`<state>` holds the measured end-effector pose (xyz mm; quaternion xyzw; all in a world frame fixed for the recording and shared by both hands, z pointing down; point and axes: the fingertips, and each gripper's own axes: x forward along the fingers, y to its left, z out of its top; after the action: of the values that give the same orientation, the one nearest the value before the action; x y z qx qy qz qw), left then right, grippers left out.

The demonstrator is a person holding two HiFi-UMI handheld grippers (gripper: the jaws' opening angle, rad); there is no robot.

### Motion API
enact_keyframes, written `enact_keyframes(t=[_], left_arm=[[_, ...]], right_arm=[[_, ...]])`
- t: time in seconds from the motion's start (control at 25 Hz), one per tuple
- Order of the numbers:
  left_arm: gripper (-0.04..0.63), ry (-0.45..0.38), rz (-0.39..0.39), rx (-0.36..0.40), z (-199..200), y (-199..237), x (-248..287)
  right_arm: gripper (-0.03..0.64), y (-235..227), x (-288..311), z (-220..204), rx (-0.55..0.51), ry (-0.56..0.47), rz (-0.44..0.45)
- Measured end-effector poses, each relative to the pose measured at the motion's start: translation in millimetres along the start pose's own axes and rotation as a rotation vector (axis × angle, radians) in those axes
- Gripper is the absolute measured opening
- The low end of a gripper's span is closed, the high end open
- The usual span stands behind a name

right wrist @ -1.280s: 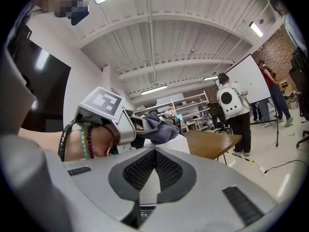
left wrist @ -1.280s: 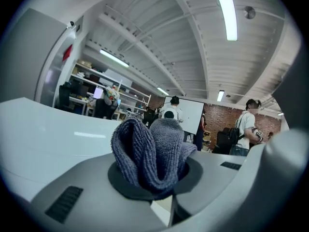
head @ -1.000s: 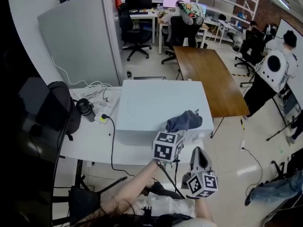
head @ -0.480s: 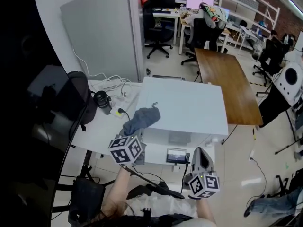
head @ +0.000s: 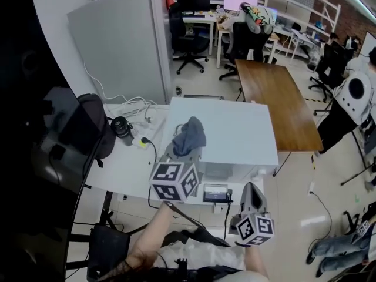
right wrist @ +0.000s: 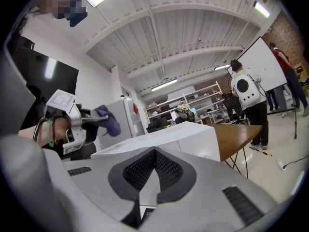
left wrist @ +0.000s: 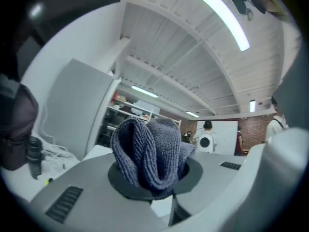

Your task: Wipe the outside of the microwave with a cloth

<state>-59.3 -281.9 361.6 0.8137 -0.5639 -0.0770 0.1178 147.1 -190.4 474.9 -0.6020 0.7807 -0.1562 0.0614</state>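
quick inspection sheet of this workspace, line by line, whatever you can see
surface: white table, carries the microwave and small items
job's things: white microwave on the table; blue-grey cloth bunched over the front left of its top
clutter: black bag and black cylinder left of the microwave
grippers: left gripper shut on the cloth; right gripper shut, empty, low in front of the microwave
cables: white cables tangled at the table's back; black cable runs towards the front edge
surroundings: grey partition, wooden table, office chairs, people at desks beyond
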Motion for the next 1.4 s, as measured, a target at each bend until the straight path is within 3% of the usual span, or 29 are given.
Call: enact_keyframes(t=[0.12, 0.24, 0.36, 0.44, 0.68, 0.92, 1.16, 1.4], left_arm=[[0.055, 0.028, -0.184, 0.04, -3, -73, 55], [0.055, 0.134, -0.326, 0.037, -30, -136, 102], [0.055, 0.276, -0.399, 0.002, -69, -173, 134], [0.055, 0.343, -0.395, 0.008, -90, -178, 146], [0.055, 0.378, -0.28, 0.091, -106, -138, 152], [0.055, 0.333, -0.112, 0.156, -82, -60, 126], [0.055, 0.24, 0.156, 0.17, -52, 53, 85], [0.055, 0.175, 0.376, 0.107, -33, 150, 41]], right_arm=[[0.023, -15, -6, 2, 0.009, -0.019, -0.039], [0.023, -29, -13, 7, 0.017, -0.042, -0.083], [0.023, -44, -21, 15, 0.019, -0.067, -0.127], [0.023, -54, -28, 20, 0.025, -0.085, -0.154], [0.023, -74, -38, 26, 0.038, -0.095, -0.194], [0.023, -55, -18, 22, 0.036, -0.064, -0.125], [0.023, -21, 4, 13, 0.028, -0.026, -0.028], [0.023, 4, 28, -6, 0.026, 0.002, 0.037]])
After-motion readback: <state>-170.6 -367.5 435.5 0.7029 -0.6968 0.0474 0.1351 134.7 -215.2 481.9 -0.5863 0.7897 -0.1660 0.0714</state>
